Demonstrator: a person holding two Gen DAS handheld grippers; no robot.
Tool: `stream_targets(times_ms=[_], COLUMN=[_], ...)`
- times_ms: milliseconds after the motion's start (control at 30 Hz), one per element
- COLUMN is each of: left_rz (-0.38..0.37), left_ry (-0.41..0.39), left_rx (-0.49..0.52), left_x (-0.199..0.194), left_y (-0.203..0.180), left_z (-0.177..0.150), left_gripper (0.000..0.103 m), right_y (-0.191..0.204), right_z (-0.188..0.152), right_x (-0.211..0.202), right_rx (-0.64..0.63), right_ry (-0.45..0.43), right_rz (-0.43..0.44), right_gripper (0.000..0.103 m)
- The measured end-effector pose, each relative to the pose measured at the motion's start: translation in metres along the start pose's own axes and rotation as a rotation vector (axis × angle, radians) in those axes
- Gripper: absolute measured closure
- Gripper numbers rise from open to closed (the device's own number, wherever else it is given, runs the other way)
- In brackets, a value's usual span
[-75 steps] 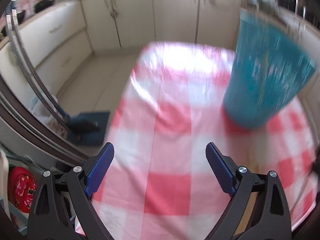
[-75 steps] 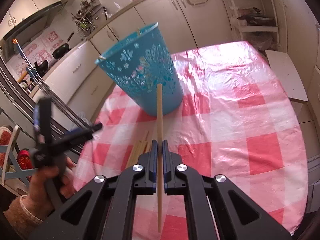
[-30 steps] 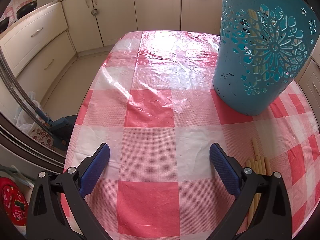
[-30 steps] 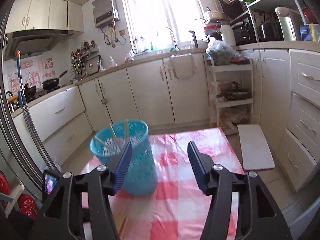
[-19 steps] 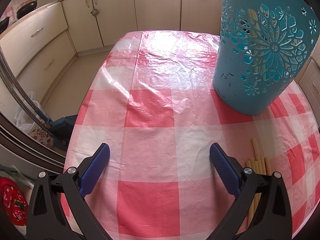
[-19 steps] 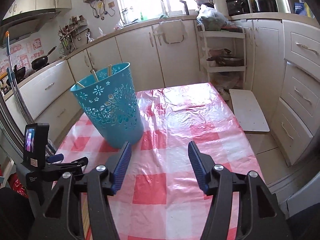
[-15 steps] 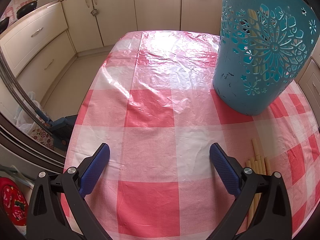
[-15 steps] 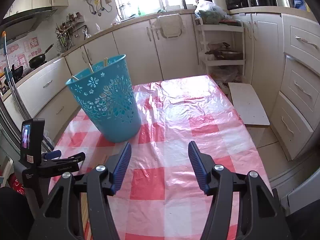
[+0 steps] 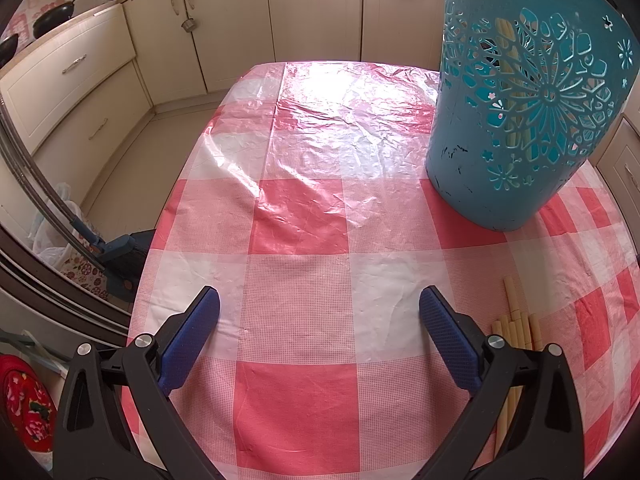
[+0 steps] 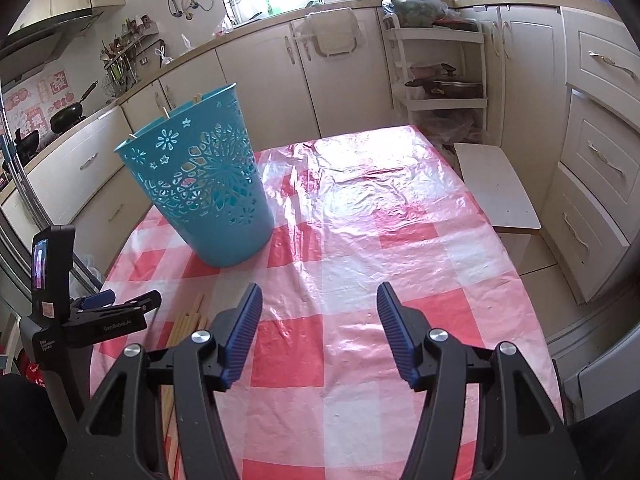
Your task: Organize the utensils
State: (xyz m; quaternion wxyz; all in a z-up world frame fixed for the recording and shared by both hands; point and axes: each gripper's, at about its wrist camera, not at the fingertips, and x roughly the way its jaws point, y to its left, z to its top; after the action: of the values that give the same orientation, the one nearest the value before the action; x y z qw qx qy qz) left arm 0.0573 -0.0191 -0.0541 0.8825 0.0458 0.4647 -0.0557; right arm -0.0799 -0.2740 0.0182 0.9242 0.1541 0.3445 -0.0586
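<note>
A kitchen table covered in a red-and-white checked tablecloth (image 9: pixel 304 216) holds a teal plastic basket (image 9: pixel 524 92) with flower-pattern cut-outs, standing upright toward the table's far left as seen from the right wrist camera. Pale wooden chopsticks (image 9: pixel 506 76) lean inside the basket, visible through the cut-outs, and a few tips poke above its rim in the right wrist view.

More loose chopsticks (image 9: pixel 516 324) lie in a bundle flat on the cloth, just beside the left gripper's right-hand finger and well short of the basket.

The left gripper (image 9: pixel 318 320) hovers low over the cloth with its blue-padded jaws spread wide and nothing between them. Two and a half seconds ago its view was a blur, with the basket tilted; since a second ago its view is steady and unchanged.

The right gripper (image 10: pixel 318 320) also stands with jaws apart and empty. Two and a half seconds ago the same jaws were clamped on a single chopstick aimed at the basket; that chopstick is gone from them now. A second ago this gripper looked out level across the cream kitchen cabinets (image 10: pixel 260 72) and the window, with the basket low in its view; now it has dropped and tipped toward the table, so the cloth fills most of the picture. The left gripper's body and its small screen show at the left edge of that view, beside the loose chopsticks.
</note>
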Motion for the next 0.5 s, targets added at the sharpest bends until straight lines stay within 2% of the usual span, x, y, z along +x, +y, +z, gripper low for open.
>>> stream_targets(times_ms=[233,433,500], left_rz=[0.0,0.0,0.0], left_ry=[0.0,0.0,0.0], left_rx=[0.0,0.0,0.0], left_x=[0.0,0.0,0.0], left_y=[0.0,0.0,0.0], left_z=[0.0,0.0,0.0], left_gripper=[0.007,0.007,0.007], right_y=[0.003,0.017,0.022], right_z=[0.0,-0.012,-0.018], right_x=[-0.003,-0.011,-0.013], right_rx=[0.0,-0.015,-0.04], right_ry=[0.003,0.036,0.053], right_rz=[0.017,0.077,0.095], right_gripper=[0.045,0.045,0.049])
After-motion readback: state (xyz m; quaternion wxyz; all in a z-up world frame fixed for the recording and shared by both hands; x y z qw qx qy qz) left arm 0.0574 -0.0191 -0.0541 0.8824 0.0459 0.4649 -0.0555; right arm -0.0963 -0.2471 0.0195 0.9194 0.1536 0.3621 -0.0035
